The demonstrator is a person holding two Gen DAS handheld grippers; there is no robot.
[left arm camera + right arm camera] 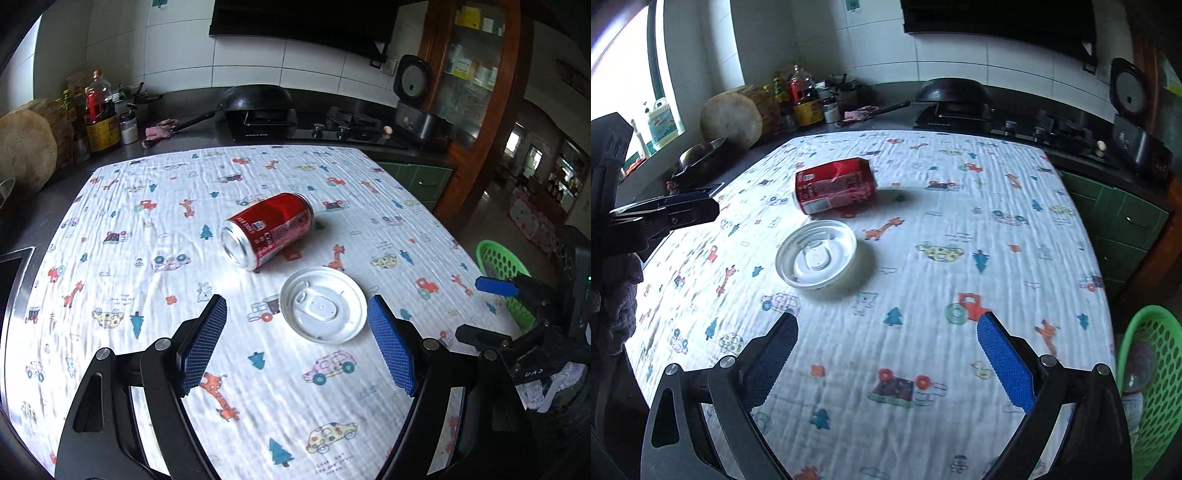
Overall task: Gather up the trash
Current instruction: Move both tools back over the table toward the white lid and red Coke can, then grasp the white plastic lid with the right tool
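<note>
Two blue-padded fingers of the left gripper stand wide apart above a printed tablecloth, holding nothing. Just beyond them lies a white plastic lid, flat on the cloth. Next to it, farther back, a dented red soda can rests on its side. Likewise spread and empty, the right gripper hovers over the cloth nearer the table's edge. A green perforated basket stands beside the table at the right, with something indistinct inside.

Can, lid on clothed table
</note>
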